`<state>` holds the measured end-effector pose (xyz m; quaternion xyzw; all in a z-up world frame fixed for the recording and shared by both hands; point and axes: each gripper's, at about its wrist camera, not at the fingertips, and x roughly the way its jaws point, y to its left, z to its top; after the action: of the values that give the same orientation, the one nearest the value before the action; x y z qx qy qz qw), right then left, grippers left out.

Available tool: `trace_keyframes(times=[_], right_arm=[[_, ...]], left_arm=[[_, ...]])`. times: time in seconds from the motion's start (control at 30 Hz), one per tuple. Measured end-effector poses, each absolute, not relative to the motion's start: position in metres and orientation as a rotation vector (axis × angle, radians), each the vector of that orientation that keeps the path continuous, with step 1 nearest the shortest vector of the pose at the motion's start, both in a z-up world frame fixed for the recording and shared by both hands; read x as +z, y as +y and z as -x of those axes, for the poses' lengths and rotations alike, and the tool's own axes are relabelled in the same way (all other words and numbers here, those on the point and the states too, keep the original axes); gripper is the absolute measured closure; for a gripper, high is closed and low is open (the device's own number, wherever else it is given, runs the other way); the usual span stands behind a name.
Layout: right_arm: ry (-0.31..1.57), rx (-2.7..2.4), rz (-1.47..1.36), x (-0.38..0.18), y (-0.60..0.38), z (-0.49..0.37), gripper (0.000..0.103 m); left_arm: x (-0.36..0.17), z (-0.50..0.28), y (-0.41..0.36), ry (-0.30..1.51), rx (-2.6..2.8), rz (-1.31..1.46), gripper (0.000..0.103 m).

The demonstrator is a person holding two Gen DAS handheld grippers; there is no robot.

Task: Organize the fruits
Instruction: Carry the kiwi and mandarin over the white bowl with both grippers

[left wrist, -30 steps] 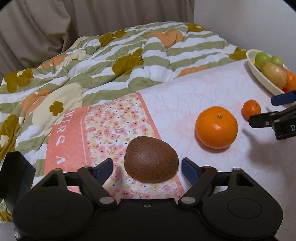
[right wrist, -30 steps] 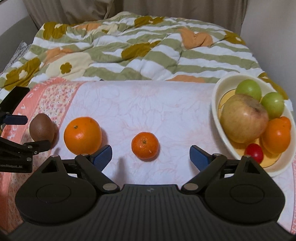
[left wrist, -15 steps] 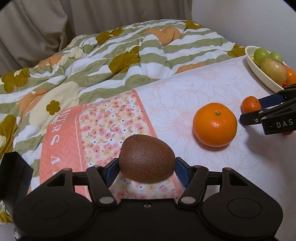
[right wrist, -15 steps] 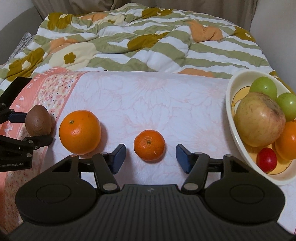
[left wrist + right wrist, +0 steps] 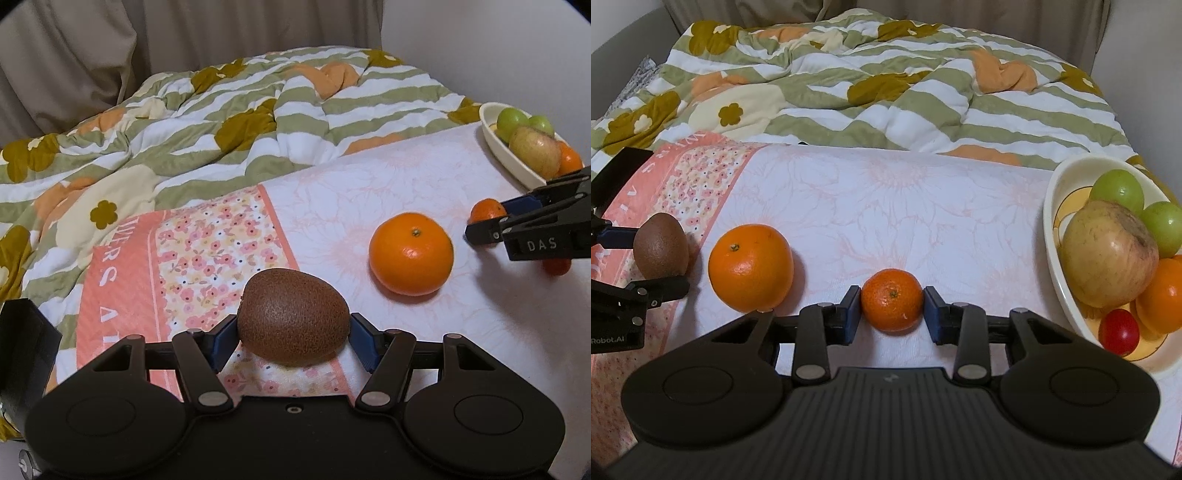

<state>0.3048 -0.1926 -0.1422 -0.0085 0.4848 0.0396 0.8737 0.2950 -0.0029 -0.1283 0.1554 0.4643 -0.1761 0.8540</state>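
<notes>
My left gripper [image 5: 293, 339] is shut on a brown kiwi [image 5: 293, 326], held just above the floral cloth; the kiwi also shows in the right wrist view [image 5: 661, 249] at the far left. My right gripper [image 5: 892, 312] is shut on a small mandarin [image 5: 892, 299] that rests on the cloth, its blue pads touching both sides. A large orange [image 5: 750, 267] lies between the two fruits, and it also shows in the left wrist view [image 5: 410, 253]. A cream fruit bowl [image 5: 1052, 229] stands at the right.
The bowl holds an apple [image 5: 1110, 253], two green fruits [image 5: 1117, 190], an orange [image 5: 1163, 295] and a small red fruit [image 5: 1119, 330]. A rumpled striped quilt [image 5: 886, 92] lies behind the cloth. A wall rises at the far right.
The left jaws closed on the kiwi and lifted it slightly. The right gripper moved forward to the mandarin and its jaws closed onto it.
</notes>
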Motion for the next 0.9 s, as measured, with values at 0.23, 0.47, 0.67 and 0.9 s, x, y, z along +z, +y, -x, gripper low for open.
trace_keyframes(times=[0.23, 0.47, 0.67, 0.9], right_arm=[[0.977, 0.071, 0.013, -0.124, -0.195, -0.290, 0.052], [0.921, 0.032, -0.014, -0.094, -0.200, -0.259, 0.052], [0.881, -0.020, -0.061, -0.070, -0.213, -0.224, 0.052], [0.853, -0.084, -0.110, -0.047, -0.239, -0.188, 0.052]], left_arm=[[-0.108, -0.282, -0.001, 0.932, -0.374, -0.298, 0.035], [-0.080, -0.260, -0.004, 0.868, -0.389, -0.262, 0.035], [-0.058, -0.240, -0.014, 0.815, -0.451, -0.249, 0.035], [-0.037, -0.221, -0.038, 0.767, -0.518, -0.236, 0.035]])
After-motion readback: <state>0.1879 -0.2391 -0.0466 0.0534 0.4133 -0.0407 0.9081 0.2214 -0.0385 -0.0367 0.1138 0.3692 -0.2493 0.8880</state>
